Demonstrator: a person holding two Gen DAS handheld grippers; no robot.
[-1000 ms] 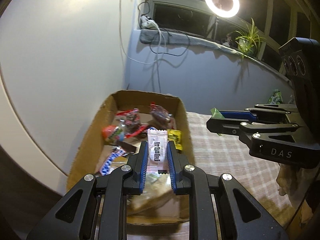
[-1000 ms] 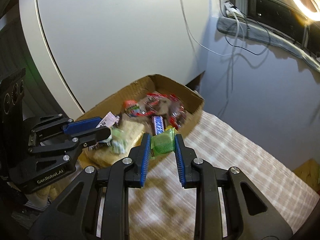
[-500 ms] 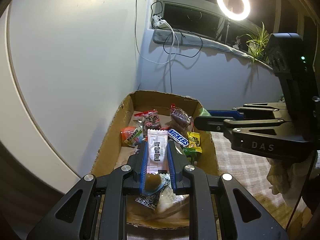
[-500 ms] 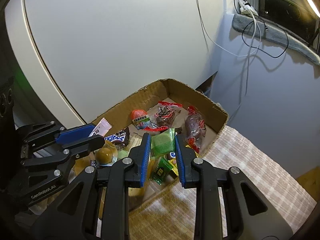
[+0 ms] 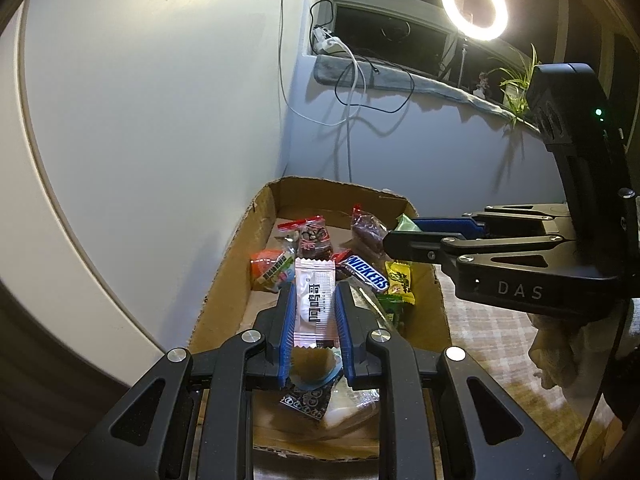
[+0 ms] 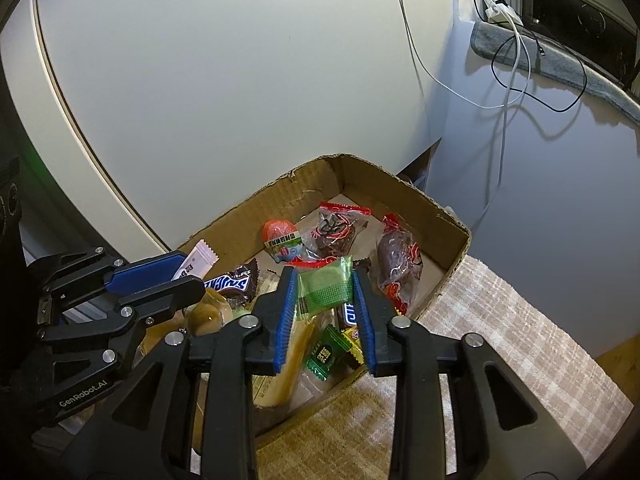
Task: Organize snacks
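A cardboard box (image 5: 224,280) (image 6: 424,200) on the checked tablecloth holds several snacks: a Snickers bar (image 5: 366,276) (image 6: 228,282), an orange egg-shaped pack (image 5: 270,266) (image 6: 280,236), red-edged dark packets (image 5: 312,236) (image 6: 400,264) and green and yellow sachets (image 5: 398,280). My left gripper (image 5: 315,292) is shut on a white sachet (image 5: 314,304) above the box; it also shows in the right wrist view (image 6: 196,264). My right gripper (image 6: 325,280) is shut on a green sachet (image 6: 326,290) above the box's right side.
A white wall stands behind the box. Cables (image 5: 352,92) hang from a grey window ledge (image 5: 420,80). A ring light (image 5: 474,6) and a plant (image 5: 516,84) stand at the window. The checked tablecloth (image 6: 520,340) extends right of the box.
Both grippers have moved forward over the box with their sachets still held. The right gripper has come in over the box's right side.
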